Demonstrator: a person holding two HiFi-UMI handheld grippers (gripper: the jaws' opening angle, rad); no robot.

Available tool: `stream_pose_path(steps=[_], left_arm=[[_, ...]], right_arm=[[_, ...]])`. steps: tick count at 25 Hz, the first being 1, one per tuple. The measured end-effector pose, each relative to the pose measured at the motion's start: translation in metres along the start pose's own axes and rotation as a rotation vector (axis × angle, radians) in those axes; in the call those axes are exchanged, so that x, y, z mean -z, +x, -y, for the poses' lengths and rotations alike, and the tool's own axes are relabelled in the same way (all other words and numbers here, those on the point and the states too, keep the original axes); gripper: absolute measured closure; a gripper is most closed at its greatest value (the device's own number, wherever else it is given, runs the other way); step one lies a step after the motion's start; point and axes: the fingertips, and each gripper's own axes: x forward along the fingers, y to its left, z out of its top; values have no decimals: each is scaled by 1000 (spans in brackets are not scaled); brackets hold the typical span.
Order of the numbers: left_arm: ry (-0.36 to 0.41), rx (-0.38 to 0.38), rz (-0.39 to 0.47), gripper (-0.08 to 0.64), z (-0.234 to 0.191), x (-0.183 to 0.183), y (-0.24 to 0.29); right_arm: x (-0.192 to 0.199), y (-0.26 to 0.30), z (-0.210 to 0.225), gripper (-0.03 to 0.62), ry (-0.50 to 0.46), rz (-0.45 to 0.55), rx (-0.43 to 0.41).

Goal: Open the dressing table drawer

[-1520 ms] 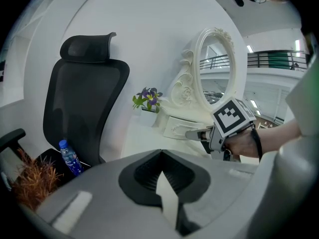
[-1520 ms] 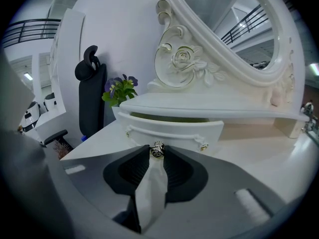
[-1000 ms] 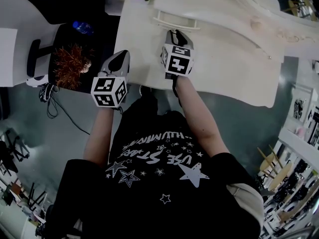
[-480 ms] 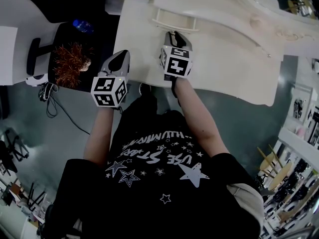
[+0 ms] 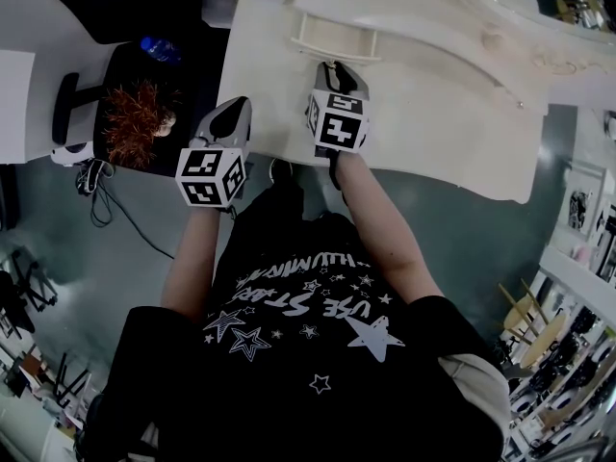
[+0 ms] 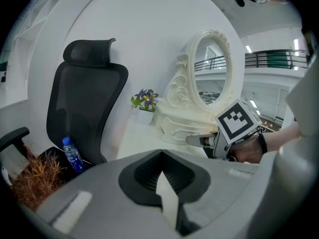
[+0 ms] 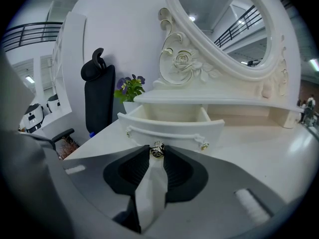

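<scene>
- Dominating the head view, the white dressing table (image 5: 452, 114) spreads wide, its oval mirror (image 7: 224, 19) along the back.
- Its drawer (image 7: 172, 128) sits under the mirror shelf and is already partly out, with bare white walls showing inside.
- The right gripper (image 7: 157, 156) has its jaws pinched onto the drawer's small metal knob (image 7: 157, 149). This looks like mid-pull, and the next move calls for a straight, level draw toward the person with a firm grip.
- The left gripper (image 6: 162, 158) has its jaws pressed together on nothing and hangs idle off the table's left edge.
- The drawer's rear is hidden beneath the shelf, so its full travel cannot be judged.
</scene>
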Motion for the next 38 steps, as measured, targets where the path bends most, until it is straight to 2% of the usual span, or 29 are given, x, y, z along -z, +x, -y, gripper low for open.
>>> stream_pose_path(steps=[9, 13, 21, 28, 34, 38], left_arm=[[9, -22, 5, 560, 8, 1, -7], [14, -34, 12, 560, 17, 2, -14], [25, -94, 66, 560, 41, -2, -38], [39, -112, 112, 560, 96, 3, -61], [71, -94, 143, 560, 166, 14, -77], [70, -96, 158, 560, 207, 29, -91]], right_arm=[[1, -3, -3, 466, -1, 13, -34], [4, -13, -5, 402, -7, 20, -60], [4, -53, 15, 394, -11, 65, -92], [5, -113, 57, 408, -36, 119, -120], [7, -173, 113, 442, -61, 182, -111], [17, -214, 145, 503, -68, 213, -104]])
